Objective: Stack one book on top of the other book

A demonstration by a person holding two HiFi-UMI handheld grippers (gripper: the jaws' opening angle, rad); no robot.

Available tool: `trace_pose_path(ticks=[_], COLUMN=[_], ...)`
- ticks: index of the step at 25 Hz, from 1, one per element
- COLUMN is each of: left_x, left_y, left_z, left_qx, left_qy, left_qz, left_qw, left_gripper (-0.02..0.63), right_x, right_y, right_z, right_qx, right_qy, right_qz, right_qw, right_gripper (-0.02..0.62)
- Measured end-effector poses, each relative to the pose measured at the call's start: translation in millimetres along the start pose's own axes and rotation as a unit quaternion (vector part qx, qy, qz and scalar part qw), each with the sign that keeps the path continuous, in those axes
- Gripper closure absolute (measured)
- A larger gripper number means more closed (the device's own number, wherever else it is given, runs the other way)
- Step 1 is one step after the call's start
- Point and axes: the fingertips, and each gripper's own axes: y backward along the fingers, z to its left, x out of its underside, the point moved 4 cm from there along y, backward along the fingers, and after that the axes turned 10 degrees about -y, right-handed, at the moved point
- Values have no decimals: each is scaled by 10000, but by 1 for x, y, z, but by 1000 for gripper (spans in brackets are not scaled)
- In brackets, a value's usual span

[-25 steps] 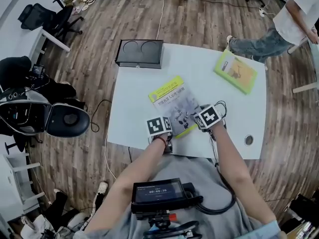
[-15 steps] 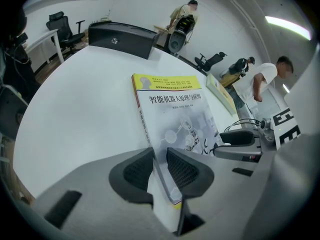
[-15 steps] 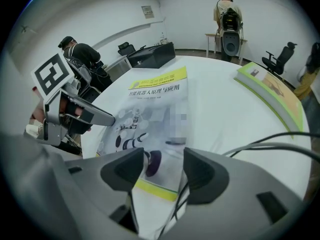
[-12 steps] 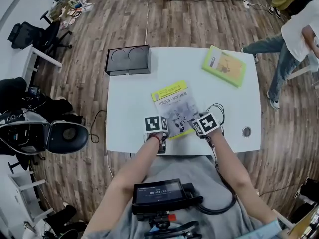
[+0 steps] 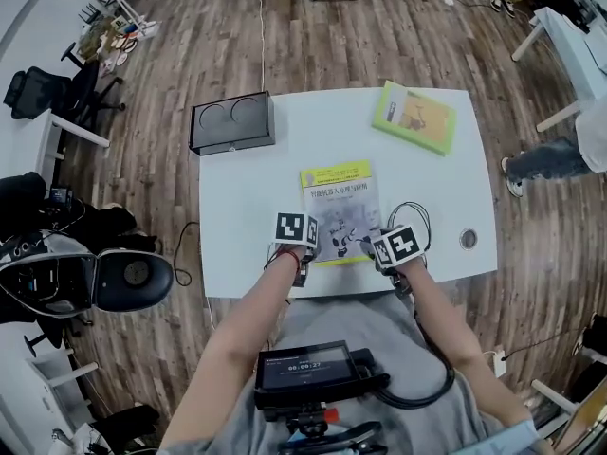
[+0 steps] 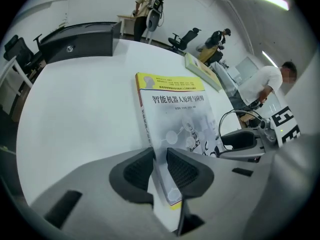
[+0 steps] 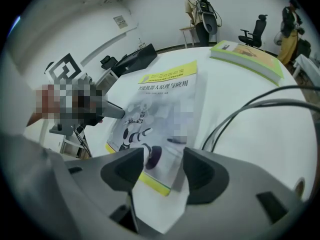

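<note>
Wood floor [image 5: 379,27]: brown planks all round the work area.
White surface [image 5: 247,207]: rectangular, and it carries everything listed below.
Black box [image 5: 232,123]: far left corner, two round recesses in its top, well apart from both books.
Yellow-and-grey book [image 5: 341,207]: cover up at the near middle of the surface. Its yellow title band is at the far end and its long sides run straight away from you. Both near corners sit in your claws.
Green book [image 5: 414,118]: far right corner, lying flat and turned a little askew. It is well apart from the other book, with nothing on top of it.
Left claw [image 6: 159,171]: nearly closed. Its pads pinch the near left corner of the yellow-and-grey book, one on the spine side and one on the cover.
Right claw [image 7: 162,171]: jaws stand wider than on your left. The book's near right corner lies between them, the inner pad overlaps the cover, and a shaded strip shows beside the outer pad. No firm pinch is visible here.
Black cable [image 5: 408,214]: loops on the surface just right of the held book, beside your right claw.
Round fitting [image 5: 468,239]: small disc set in the surface near the right edge.
</note>
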Motion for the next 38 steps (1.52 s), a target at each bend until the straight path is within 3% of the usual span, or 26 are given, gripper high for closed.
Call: trace_pose_path(ticks=[5, 9, 16, 24, 27, 31, 34, 38], left_x=[-5, -6, -3, 5, 16, 16, -11, -64], left_y=[-1, -2, -2, 3, 13, 51, 80, 98], left_z=[-1, -3, -4, 2, 8, 9, -9, -52], left_qx=[54, 18, -122, 103, 14, -83, 44, 318], left_qy=[-336, -454, -356, 51, 102, 97, -305, -1137], left_qz=[81, 157, 44, -215, -231, -802, -1314, -1787], left_qw=[9994, 9988, 9993, 9997, 9997, 9967, 9908, 9768], left_gripper=[514, 514, 515, 515, 515, 514, 514, 515], right_x=[11, 17, 18, 16, 7, -22, -53, -84], right_y=[3, 2, -2, 13, 37, 90, 135, 177], right_z=[4, 5, 4, -4, -18, -32, -37, -48], right_qx=[-136, -17, 265, -63, -138, -804, -1224, -945], right_qy=[-279, -178, 328, 589, 518, 25, -92, 481], right_qz=[39, 73, 418, 710, 405, -507, -1338, -2129], right_qw=[9995, 9998, 9982, 9957, 9977, 9955, 9834, 9713], right_gripper=[334, 334, 334, 336, 336, 336, 336, 336])
